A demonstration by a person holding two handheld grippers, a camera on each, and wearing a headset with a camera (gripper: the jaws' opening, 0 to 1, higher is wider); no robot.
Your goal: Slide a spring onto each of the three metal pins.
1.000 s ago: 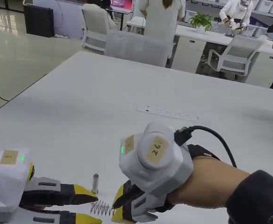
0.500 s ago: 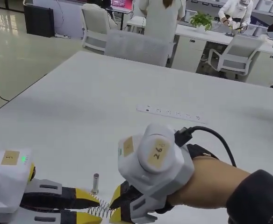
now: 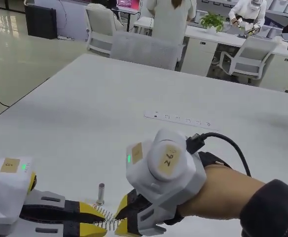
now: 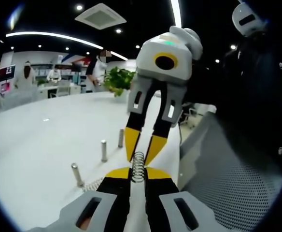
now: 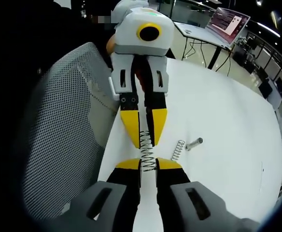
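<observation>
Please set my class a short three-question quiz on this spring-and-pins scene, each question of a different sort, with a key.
1. Short answer: in the left gripper view, how many metal pins stand upright on the table?
2. Multiple choice: the spring between the left gripper and the right gripper is
A. lying flat on the table
B. gripped at both ends, one end in each gripper
C. already seated on a pin
3. True or false: in the right gripper view, a second spring lies loose on the table beside a pin.

Key: 1. three; 2. B; 3. true
</observation>
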